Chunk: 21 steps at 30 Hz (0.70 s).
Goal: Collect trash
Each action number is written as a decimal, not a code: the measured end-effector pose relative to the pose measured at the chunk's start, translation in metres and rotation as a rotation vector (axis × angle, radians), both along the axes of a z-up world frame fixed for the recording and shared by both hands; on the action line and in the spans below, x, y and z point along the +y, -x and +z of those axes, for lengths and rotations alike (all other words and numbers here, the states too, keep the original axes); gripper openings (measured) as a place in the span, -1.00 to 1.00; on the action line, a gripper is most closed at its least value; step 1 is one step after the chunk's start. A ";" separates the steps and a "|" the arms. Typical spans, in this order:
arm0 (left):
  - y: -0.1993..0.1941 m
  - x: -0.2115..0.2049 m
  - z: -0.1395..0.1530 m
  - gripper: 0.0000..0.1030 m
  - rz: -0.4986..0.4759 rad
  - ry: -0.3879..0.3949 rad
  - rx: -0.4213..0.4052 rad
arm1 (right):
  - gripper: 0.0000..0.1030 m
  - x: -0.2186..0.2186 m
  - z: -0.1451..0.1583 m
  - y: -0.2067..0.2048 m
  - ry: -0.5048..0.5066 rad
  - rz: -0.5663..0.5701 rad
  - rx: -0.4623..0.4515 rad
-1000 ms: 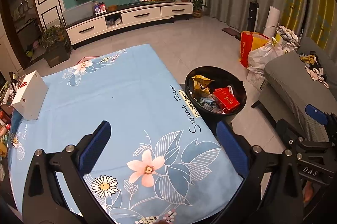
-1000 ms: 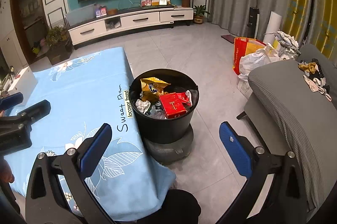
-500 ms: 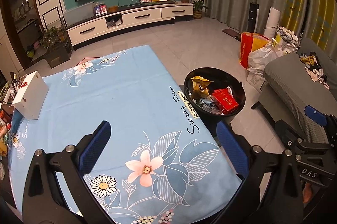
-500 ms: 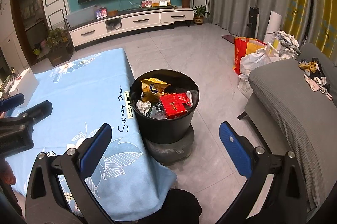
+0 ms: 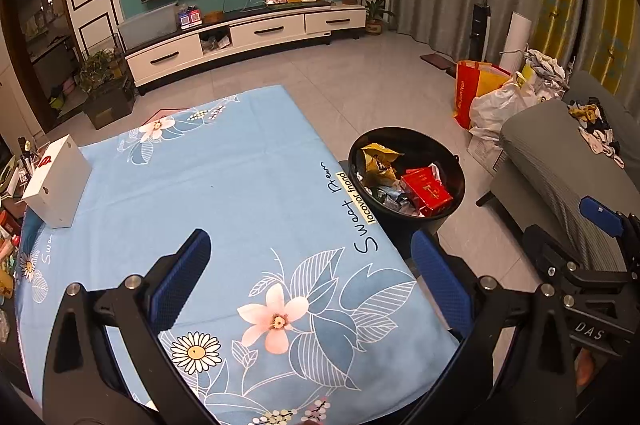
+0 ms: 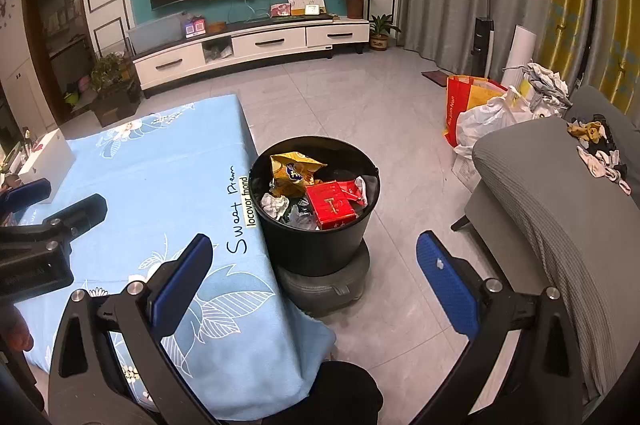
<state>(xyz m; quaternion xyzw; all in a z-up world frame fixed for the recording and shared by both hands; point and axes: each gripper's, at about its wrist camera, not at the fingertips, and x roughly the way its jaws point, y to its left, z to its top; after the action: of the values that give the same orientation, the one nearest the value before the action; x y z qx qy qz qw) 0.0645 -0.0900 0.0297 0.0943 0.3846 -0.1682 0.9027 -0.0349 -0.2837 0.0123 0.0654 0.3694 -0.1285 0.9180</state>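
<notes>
A black trash bin stands on the floor at the table's right edge; it also shows in the left wrist view. It holds a red box, a yellow snack bag and crumpled paper. My left gripper is open and empty above the blue floral tablecloth. My right gripper is open and empty, in front of the bin and above the table's corner. No loose trash shows on the cloth.
A white box sits at the table's far left. A grey sofa with clothes stands to the right. Red and white bags lie on the floor beyond it. A TV cabinet lines the far wall.
Both grippers have drawn back and up a little, so the bin and table look slightly smaller. Both stay open and empty.
</notes>
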 end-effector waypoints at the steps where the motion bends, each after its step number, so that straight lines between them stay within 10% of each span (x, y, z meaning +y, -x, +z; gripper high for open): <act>1: 0.000 0.000 0.000 0.94 0.000 -0.001 0.000 | 0.93 0.000 0.000 0.000 -0.001 0.001 -0.001; 21: 0.003 -0.001 0.000 0.94 0.001 0.004 0.000 | 0.93 0.001 0.004 0.001 0.003 0.000 -0.007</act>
<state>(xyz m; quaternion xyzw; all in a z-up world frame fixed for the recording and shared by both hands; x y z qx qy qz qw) 0.0613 -0.0906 0.0294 0.0924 0.3845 -0.1683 0.9029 -0.0358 -0.2829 0.0160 0.0645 0.3662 -0.1287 0.9193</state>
